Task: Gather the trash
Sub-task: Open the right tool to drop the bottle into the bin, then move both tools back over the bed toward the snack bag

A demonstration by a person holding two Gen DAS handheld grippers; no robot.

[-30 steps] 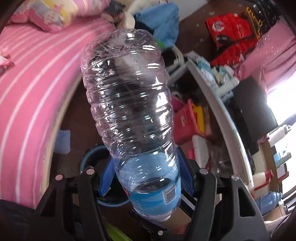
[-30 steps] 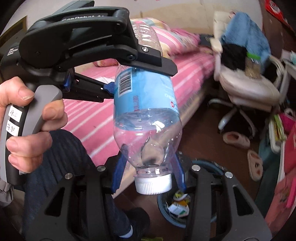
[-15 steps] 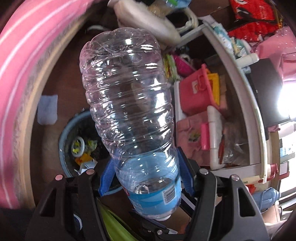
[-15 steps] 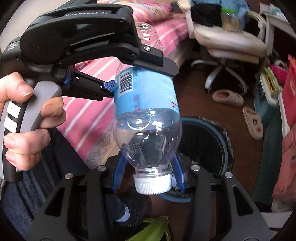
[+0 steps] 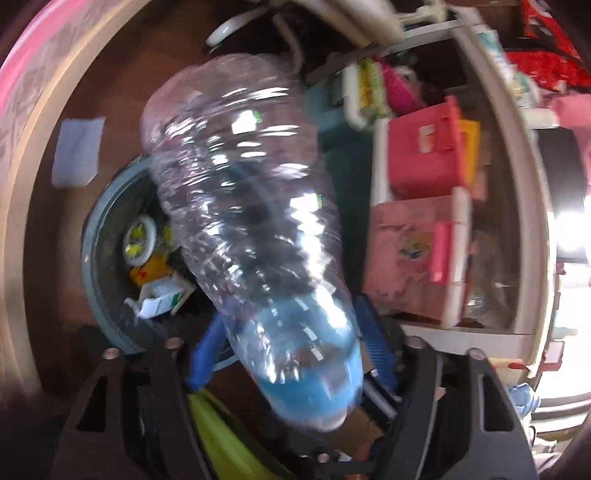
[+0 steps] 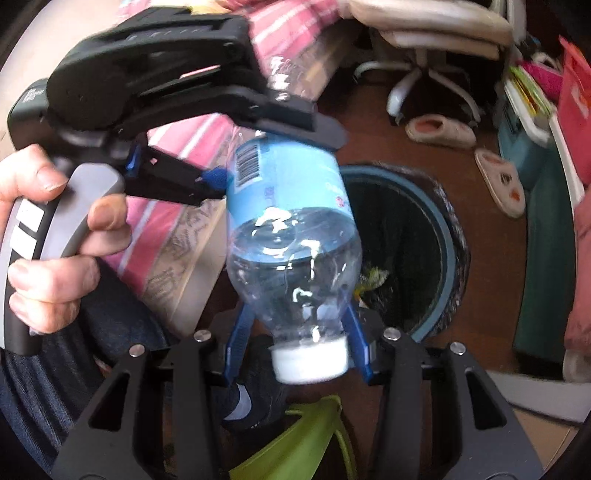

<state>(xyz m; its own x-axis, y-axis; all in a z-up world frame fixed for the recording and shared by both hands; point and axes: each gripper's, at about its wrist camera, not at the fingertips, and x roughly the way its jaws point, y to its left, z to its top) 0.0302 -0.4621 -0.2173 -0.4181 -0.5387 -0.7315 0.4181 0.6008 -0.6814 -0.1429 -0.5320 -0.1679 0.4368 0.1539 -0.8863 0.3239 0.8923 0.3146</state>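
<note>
An empty clear plastic bottle [image 5: 243, 206] with a blue label and a white cap [image 6: 310, 360] hangs over a round blue-rimmed trash bin [image 6: 447, 258] lined in black. My left gripper [image 5: 290, 314] spans the label end and its jaws are opening; the pads look just off the blurred, tilting bottle. The right gripper [image 6: 299, 308] frames the neck above the cap, and its jaws are opening too, with the bottle still between them. In the right wrist view the left gripper [image 6: 273, 158] sits in a person's hand [image 6: 48, 258]. The bin [image 5: 92, 258] holds paper scraps [image 5: 155, 277].
A pink striped bed [image 6: 177, 155] borders the bin on one side. A shelf with pink boxes [image 5: 424, 155] stands on the other. An office chair [image 6: 424, 33] and slippers [image 6: 439, 131] lie beyond. A pale paper [image 5: 77, 151] lies on the floor. A green object [image 6: 306, 439] sits under the grippers.
Both grippers sank toward the bin and tipped downward, so the bin now fills the view under the bottle. Both pairs of jaws widened, and the bottle has tilted and blurred.
</note>
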